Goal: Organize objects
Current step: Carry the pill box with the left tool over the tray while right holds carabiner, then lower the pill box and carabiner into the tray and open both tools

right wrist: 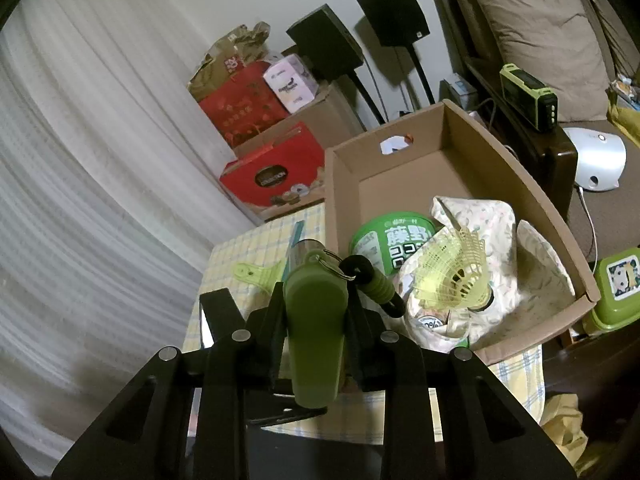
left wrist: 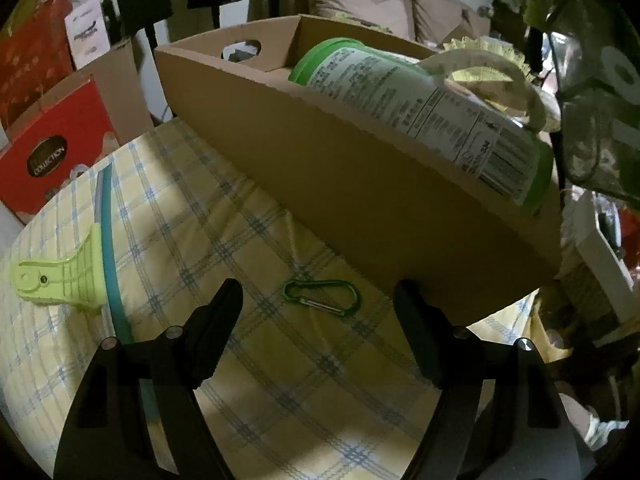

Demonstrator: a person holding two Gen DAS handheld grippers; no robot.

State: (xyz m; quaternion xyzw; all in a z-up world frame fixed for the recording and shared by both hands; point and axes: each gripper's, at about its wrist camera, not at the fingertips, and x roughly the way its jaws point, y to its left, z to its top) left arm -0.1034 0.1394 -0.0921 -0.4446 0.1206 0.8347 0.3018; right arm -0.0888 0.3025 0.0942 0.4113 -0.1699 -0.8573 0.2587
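Carabiner (left wrist: 320, 295), small, green with a silver gate, lies flat on the checked cloth (left wrist: 248, 232) at lower centre of the left wrist view, just in front of the box (left wrist: 360, 200) and between the tips of our left gripper (left wrist: 318, 308), whose jaws stand wide and hold nothing. A lime clip (left wrist: 60, 280) and a teal strip (left wrist: 107, 240) lie at left; a green-capped canister (left wrist: 420, 108) rests on its side in the box. We judge that the thin, flat ring could skid away on the cloth, or the right-hand finger could snag the box wall, if we close off-centre.

In the right wrist view, our right gripper (right wrist: 316, 312) at lower centre is clamped on an olive-green tool (right wrist: 316, 328) with a key ring at its far end. Beyond it, the box (right wrist: 520, 184) holds the canister (right wrist: 384, 240), a floral cloth (right wrist: 492, 232) and a yellow mesh piece (right wrist: 452, 268). The tool's dangling ring could catch the box rim as we carry it in.
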